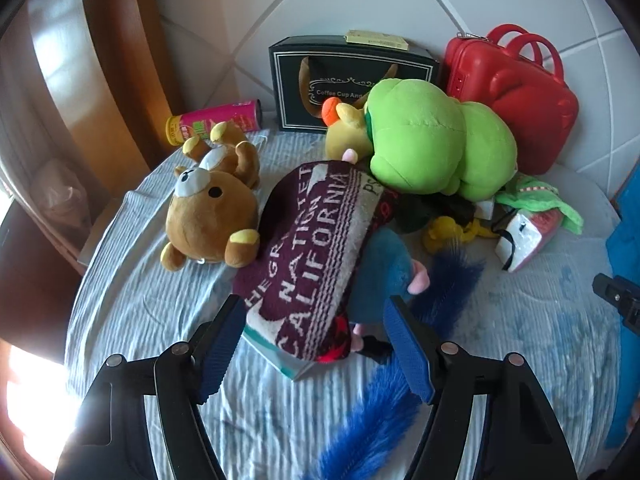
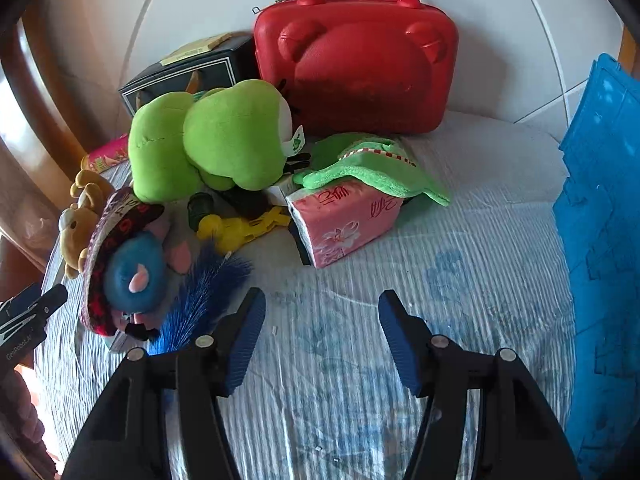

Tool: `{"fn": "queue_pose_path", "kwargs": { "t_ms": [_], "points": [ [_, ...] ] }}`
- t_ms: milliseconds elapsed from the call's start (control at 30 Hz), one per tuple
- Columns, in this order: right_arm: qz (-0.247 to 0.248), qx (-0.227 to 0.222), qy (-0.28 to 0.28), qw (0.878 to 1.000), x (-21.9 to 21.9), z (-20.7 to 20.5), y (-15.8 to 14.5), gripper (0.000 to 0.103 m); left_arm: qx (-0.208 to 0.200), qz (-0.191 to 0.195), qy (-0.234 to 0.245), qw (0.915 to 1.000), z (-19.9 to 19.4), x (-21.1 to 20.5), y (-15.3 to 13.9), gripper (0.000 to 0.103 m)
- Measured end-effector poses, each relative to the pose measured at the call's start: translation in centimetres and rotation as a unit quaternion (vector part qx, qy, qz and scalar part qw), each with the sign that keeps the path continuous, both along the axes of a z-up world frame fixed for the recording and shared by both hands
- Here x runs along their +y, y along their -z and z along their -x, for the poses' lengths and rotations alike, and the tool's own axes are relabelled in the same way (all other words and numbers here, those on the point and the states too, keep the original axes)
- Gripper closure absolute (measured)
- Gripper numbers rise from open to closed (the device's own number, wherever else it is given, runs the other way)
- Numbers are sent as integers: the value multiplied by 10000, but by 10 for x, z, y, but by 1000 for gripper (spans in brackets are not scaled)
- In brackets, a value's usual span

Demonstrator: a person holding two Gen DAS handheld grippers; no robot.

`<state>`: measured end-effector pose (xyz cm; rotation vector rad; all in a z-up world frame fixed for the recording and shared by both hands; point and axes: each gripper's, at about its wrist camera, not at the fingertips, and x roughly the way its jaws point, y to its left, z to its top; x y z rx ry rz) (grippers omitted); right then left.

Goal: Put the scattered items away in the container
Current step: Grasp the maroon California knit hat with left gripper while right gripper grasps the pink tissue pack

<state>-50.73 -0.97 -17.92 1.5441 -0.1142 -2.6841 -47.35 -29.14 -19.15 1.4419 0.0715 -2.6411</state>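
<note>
- Both claws stand open with nothing between their blue ribbed pads: the left gripper (image 1: 316, 344) hangs low over the near end of a maroon-and-cream knitted cloth with white lettering (image 1: 316, 248), while the right gripper (image 2: 322, 332) hovers above a bare patch of the pale blue striped bedspread (image 2: 460, 264).
- Scattered items lie heaped on the bed: a brown plush bear with a cream muzzle (image 1: 212, 208), a large lime-green plush toy (image 1: 432, 144), a blue plush toy with pink ears (image 2: 136, 272) tucked under the knitted cloth, a yellow plastic toy (image 2: 240, 228), a pink flowered tissue pack (image 2: 344, 224) with a green fleece cloth (image 2: 372, 168) draped over it, and a pink snack tube with a yellow cap (image 1: 216, 120).
- Against the headboard stand a closed red hard-shell case with two handles (image 2: 356, 64) and a black printed cardboard box (image 1: 352, 84).
- At the right edge rises a blue plastic crate wall (image 2: 600, 208), likely the container; its inside is out of view, so what it already holds cannot be told.
- Risk: the knitted cloth overlaps the blue plush and a thin white packet beneath it, so a pinch there could drag the neighbours along or lift only a loose fold.
- Risk: the long blue fringe lying between the left fingers could snag in them.
- Risk: the green plush is wide and soft; a shallow grip may slip during the carry to the crate.
</note>
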Motion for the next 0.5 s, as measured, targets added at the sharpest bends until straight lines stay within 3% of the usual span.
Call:
{"fn": "queue_pose_path", "kwargs": {
  "t_ms": [133, 267, 400, 500],
  "points": [
    [10, -171, 274, 9995, 0, 39, 17, 44, -155, -42, 133, 9998, 45, -3, 17, 31],
    [47, -274, 529, 9982, 1, 71, 37, 24, -350, -48, 196, 9992, 80, -2, 40, 31],
    [84, -384, 697, 9968, -1, 99, 56, 20, -451, -83, 254, 9986, 101, 1, 59, 27],
    [-64, -412, 693, 9967, -8, 112, 67, 5, -461, -156, 218, 9986, 112, -1, 67, 24]
  ]
}}
